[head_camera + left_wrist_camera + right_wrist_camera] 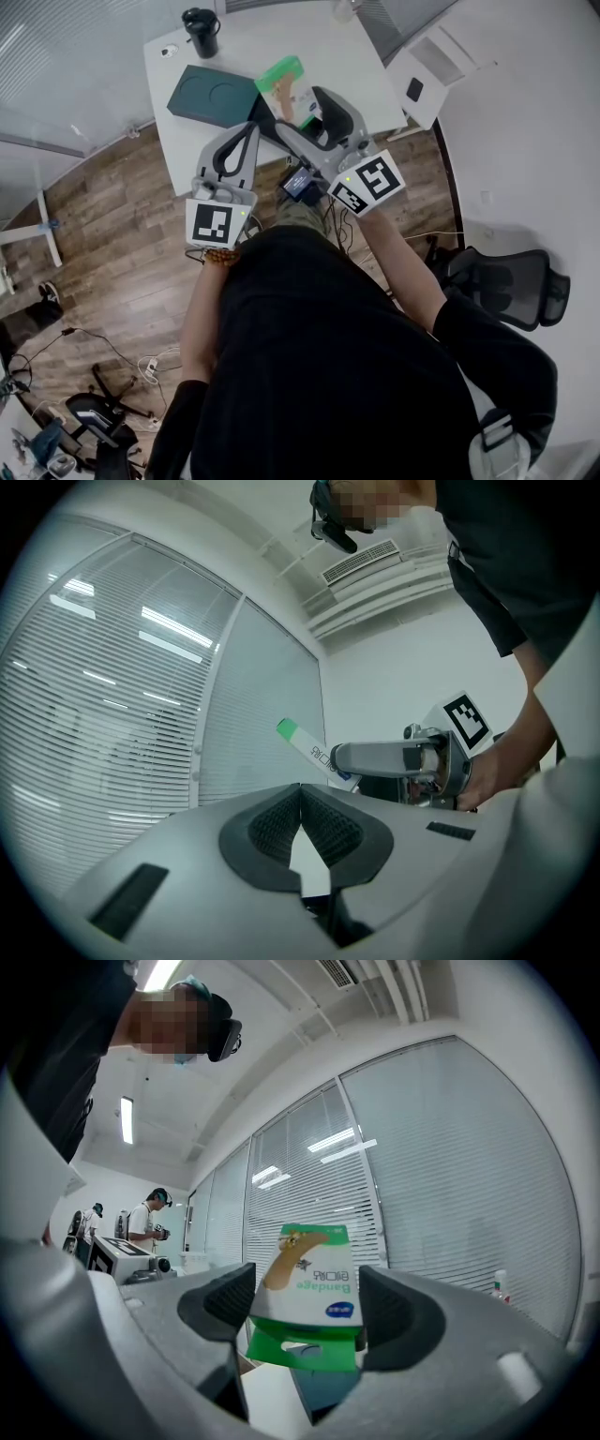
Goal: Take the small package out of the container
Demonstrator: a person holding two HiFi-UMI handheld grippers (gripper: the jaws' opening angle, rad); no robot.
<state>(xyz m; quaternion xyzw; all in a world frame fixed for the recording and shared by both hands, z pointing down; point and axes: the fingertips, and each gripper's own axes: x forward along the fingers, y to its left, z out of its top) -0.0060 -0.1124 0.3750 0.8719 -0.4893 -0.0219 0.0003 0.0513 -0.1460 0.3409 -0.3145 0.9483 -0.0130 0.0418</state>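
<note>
A small green-and-white bandage package (283,82) is held up above the table, with my right gripper (300,108) shut on it. In the right gripper view the package (309,1283) sits upside down between the two dark pads, its green hang tab nearest the camera. The dark green container (211,95) lies flat on the white table (272,37), to the left of the package. My left gripper (249,131) hovers near the table's front edge, shut, its pads (281,822) touching with nothing between them. From the left gripper view the package (305,745) sticks out of the right gripper (349,759).
A black mug (202,31) stands at the table's back left. A white shelf unit (427,70) is to the right of the table, and a black office chair (511,281) further right. Cables and gear lie on the wooden floor (112,272) at the left. Other people (150,1222) stand far off.
</note>
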